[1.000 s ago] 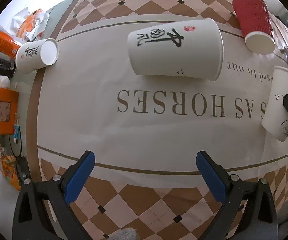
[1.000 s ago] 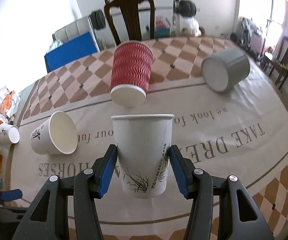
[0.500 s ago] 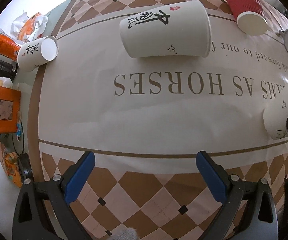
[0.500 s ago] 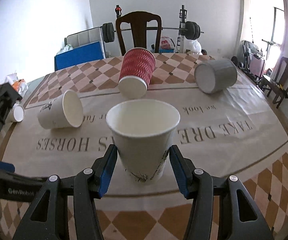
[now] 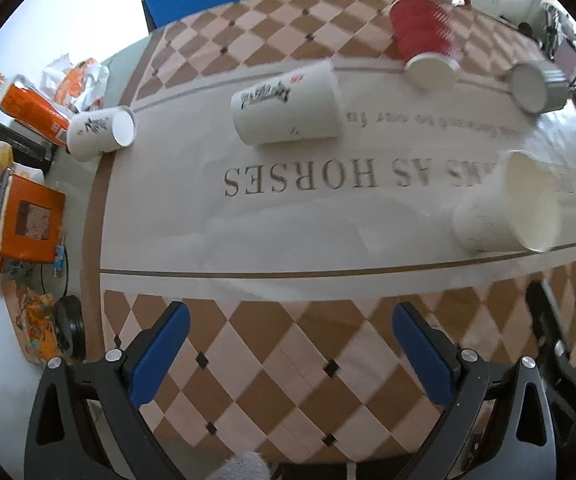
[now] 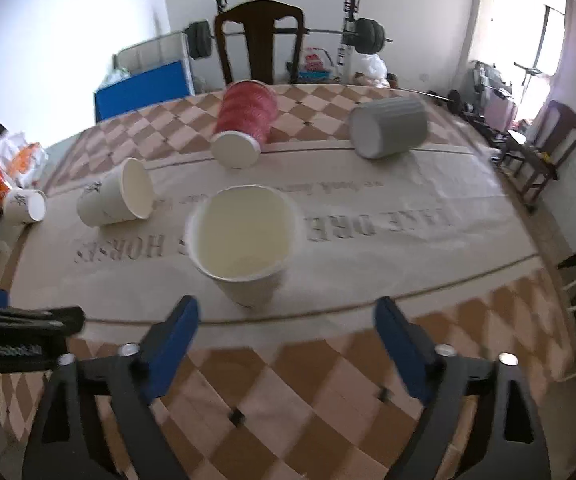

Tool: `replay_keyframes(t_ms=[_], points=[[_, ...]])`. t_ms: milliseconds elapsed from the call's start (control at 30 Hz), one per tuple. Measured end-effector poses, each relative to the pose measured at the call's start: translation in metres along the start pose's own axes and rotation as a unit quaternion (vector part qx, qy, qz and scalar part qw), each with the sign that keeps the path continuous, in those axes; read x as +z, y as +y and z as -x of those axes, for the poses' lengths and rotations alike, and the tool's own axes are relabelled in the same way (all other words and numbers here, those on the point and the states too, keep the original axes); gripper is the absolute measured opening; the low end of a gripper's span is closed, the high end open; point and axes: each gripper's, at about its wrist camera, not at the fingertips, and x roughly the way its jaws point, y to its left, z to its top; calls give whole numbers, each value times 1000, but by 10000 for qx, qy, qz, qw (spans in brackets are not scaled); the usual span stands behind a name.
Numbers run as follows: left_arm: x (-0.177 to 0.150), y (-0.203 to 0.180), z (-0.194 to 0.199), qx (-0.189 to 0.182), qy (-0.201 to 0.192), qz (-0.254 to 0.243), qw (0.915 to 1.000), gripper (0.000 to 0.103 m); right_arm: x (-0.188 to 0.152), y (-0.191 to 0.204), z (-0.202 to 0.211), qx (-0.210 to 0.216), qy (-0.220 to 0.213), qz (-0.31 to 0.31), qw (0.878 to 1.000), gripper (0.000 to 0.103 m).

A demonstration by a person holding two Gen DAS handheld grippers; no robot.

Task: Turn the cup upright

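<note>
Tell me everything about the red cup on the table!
The red cup looks like paper, with a wavy ribbed red wall and a white inside. It lies tipped on its side on the far part of the tablecloth, its open mouth facing the camera. It sits between the white cup with black writing and the grey cup, touching neither. No gripper touches it. The picture is blurry, so fine details are unclear.

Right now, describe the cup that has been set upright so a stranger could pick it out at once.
Start at the table with the checkered border and the printed lettering across its pale middle. Near the front edge of that pale area, just ahead of the right gripper, whose fingers are spread, stands a white paper cup. It alone has its mouth up; the other cups lie on their sides.
</note>
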Motion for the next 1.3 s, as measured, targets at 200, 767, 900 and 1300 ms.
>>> replay_keyframes(t_ms=[200, 767, 900, 1300], points=[[-11, -6, 59, -45, -460, 182, 9988, 103, 21, -28, 55, -102, 171, 16, 9998, 103], [-52, -5, 230, -168, -1514, 598, 9865, 103, 85, -88, 224, 68, 26, 247, 9997, 103], [-58, -3, 250, -189, -1607, 537, 9854, 103, 89, -91, 253, 80, -25, 192, 9998, 103], [-69, 11, 282, -183, -1833, 667, 9806, 103, 92, -86, 303, 69, -252, 275, 9993, 103]])
